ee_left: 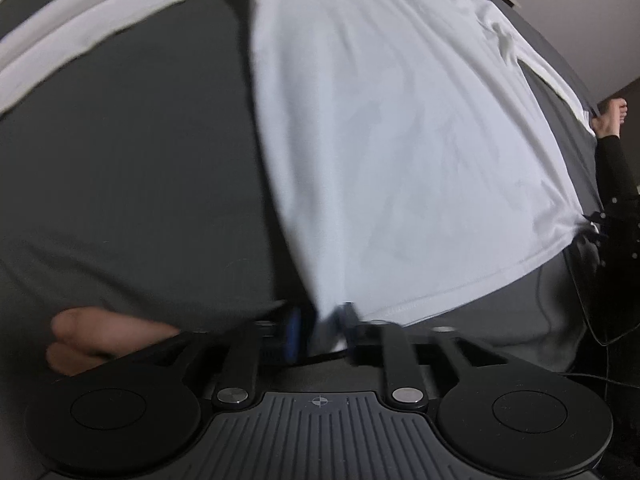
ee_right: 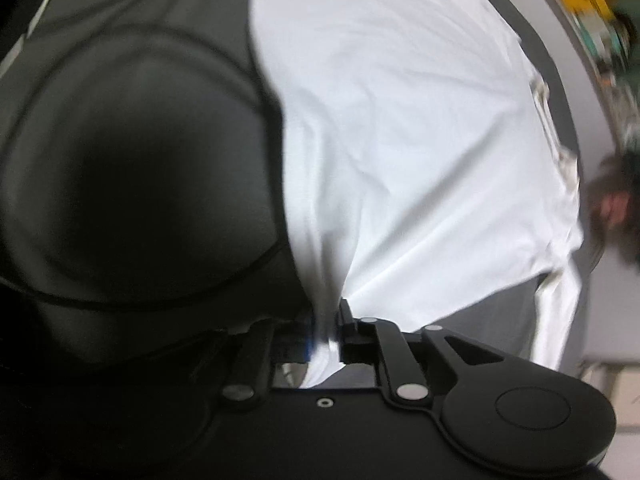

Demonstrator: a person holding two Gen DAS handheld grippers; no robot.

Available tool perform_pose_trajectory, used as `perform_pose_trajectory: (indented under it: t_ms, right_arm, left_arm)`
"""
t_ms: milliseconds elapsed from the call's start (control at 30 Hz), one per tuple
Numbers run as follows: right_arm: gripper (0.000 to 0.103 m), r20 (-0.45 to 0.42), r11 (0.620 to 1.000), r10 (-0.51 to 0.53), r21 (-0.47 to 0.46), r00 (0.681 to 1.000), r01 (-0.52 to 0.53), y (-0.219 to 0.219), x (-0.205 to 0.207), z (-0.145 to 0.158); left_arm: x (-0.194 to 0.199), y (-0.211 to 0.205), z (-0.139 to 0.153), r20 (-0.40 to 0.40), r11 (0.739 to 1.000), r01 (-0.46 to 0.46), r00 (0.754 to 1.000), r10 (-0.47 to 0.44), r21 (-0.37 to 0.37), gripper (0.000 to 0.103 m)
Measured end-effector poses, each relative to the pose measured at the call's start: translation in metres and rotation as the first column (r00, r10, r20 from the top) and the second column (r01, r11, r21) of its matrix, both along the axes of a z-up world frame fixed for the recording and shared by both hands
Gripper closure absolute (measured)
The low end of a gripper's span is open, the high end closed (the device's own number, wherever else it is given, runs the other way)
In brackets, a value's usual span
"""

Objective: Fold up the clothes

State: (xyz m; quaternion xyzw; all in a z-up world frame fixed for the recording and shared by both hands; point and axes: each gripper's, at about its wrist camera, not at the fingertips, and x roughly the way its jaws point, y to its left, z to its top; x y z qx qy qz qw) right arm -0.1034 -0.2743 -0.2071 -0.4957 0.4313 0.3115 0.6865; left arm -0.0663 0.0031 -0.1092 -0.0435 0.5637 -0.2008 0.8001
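Observation:
A white long-sleeved shirt (ee_left: 400,132) lies spread over a dark grey surface (ee_left: 132,168), its hem toward me. My left gripper (ee_left: 320,328) is shut on the shirt's near hem corner, with white cloth bunched between its fingers. In the right wrist view the same white shirt (ee_right: 420,140) stretches away, and my right gripper (ee_right: 326,332) is shut on a pinched fold of its hem. One sleeve (ee_left: 80,36) runs off to the upper left in the left wrist view. The right gripper's black body (ee_left: 612,248) shows at the shirt's other hem corner.
A person's fingers (ee_left: 96,336) show at lower left beside the left gripper. A hand (ee_left: 612,116) and a dark sleeve are at the right edge. A large black rounded object (ee_right: 132,184) fills the left of the right wrist view. Blurred yellow and green items (ee_right: 588,4) sit far right.

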Motion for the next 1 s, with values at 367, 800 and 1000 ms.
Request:
perform_pose_trajectory:
  t_ms: [367, 800, 1000]
  right_arm:
    - [0.055, -0.125, 0.7, -0.543, 0.479, 0.83, 0.53, -0.06, 0.086, 0.049]
    - [0.059, -0.564, -0.223, -0.749, 0.709, 0.348, 0.669, -0.181, 0.21, -0.006]
    - [0.096, -0.588, -0.283, -0.758, 0.688, 0.284, 0.668, -0.187, 0.229, -0.014]
  left_arm:
    - [0.017, 0.008, 0.018, 0.1, 0.996, -0.053, 0.993, 0.06, -0.069, 0.034]
    - [0.043, -0.053, -0.03, 0.112, 0.994, 0.107, 0.988, -0.108, 0.023, 0.034]
    - [0.033, -0.047, -0.032, 0.125, 0.992, 0.124, 0.984, -0.126, 0.022, 0.034]
